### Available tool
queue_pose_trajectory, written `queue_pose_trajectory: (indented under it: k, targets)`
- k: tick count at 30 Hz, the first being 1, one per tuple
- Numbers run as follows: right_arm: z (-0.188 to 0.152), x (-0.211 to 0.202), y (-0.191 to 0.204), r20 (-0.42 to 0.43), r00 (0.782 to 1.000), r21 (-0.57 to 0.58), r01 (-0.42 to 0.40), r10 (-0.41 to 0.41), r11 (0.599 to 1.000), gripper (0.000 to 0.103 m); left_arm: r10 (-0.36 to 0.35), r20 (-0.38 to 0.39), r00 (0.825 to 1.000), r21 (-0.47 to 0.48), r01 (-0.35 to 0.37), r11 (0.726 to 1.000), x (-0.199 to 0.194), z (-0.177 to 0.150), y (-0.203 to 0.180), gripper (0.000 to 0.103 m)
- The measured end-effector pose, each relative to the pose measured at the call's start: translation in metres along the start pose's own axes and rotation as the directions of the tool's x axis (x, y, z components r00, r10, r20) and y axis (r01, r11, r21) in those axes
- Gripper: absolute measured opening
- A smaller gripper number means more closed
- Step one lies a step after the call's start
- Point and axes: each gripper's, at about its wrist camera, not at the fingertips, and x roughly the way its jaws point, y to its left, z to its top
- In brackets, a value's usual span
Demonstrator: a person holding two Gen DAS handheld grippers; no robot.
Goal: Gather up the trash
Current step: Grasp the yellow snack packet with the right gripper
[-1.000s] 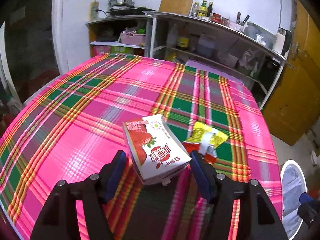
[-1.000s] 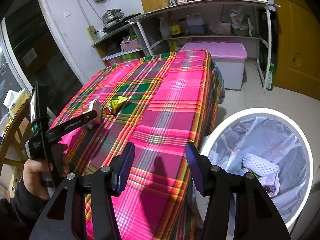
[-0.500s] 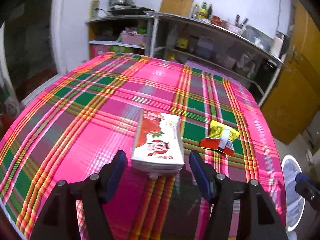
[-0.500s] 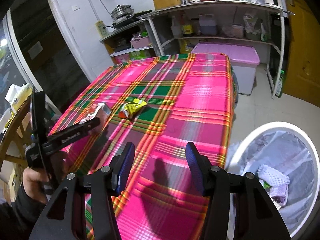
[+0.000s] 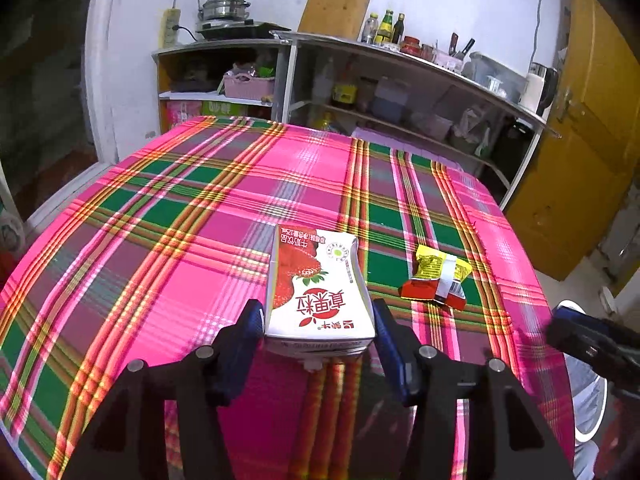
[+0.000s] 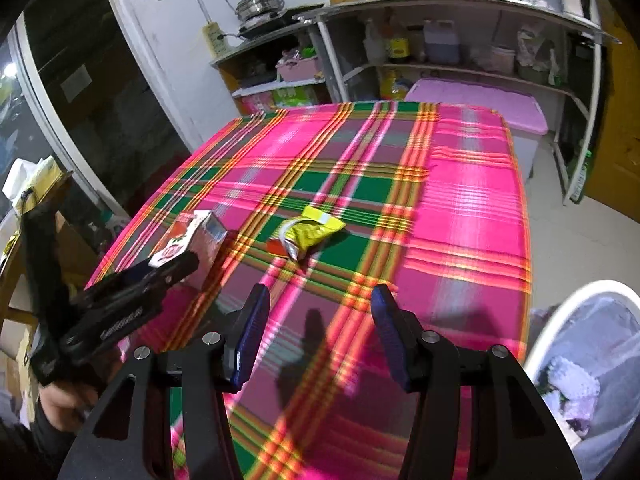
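The strawberry milk carton (image 5: 320, 292) is flanked by the spread left gripper (image 5: 319, 330), contact unclear. The yellow wrapper (image 6: 310, 234) is seen ahead of the spread, empty right gripper (image 6: 316, 328).

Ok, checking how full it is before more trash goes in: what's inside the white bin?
The white bin holds a translucent liner with a white netted wad and purplish scraps. Its bottom is hidden by the liner and the frame edge.

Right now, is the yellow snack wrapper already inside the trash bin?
No, the yellow snack wrapper lies on the plaid tablecloth, apart from the white trash bin beside the table.
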Motion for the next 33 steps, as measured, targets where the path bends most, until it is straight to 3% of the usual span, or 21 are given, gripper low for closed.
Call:
queue_pose_trajectory:
  k: [12, 19, 22, 33]
  targets:
    - [0.031, 0.063, 0.012, -0.074, 0.997, 0.078, 0.004, 0.002, 0.997, 0.054, -0.019, 0.009, 1.000, -0.044, 0.019, 0.999, -0.014, -0.007, 0.029, 0.055]
    - [0.041, 0.079, 0.012, -0.081, 0.997, 0.101, 0.012, -0.004, 0.995, 0.054, -0.026, 0.010, 1.000, -0.065, 0.026, 0.998, -0.014, -0.008, 0.039, 0.055]
    - [0.042, 0.084, 0.014, -0.081, 0.997, 0.084, 0.020, -0.013, 0.996, 0.033, -0.031, 0.005, 1.000, -0.067, 0.031, 0.997, -0.012, -0.008, 0.041, 0.055]
    - [0.029, 0.059, 0.019, -0.039, 0.999, 0.042, 0.006, -0.004, 0.999, 0.029, -0.036, 0.004, 0.999, -0.054, 0.036, 0.998, -0.013, -0.009, 0.035, 0.055]
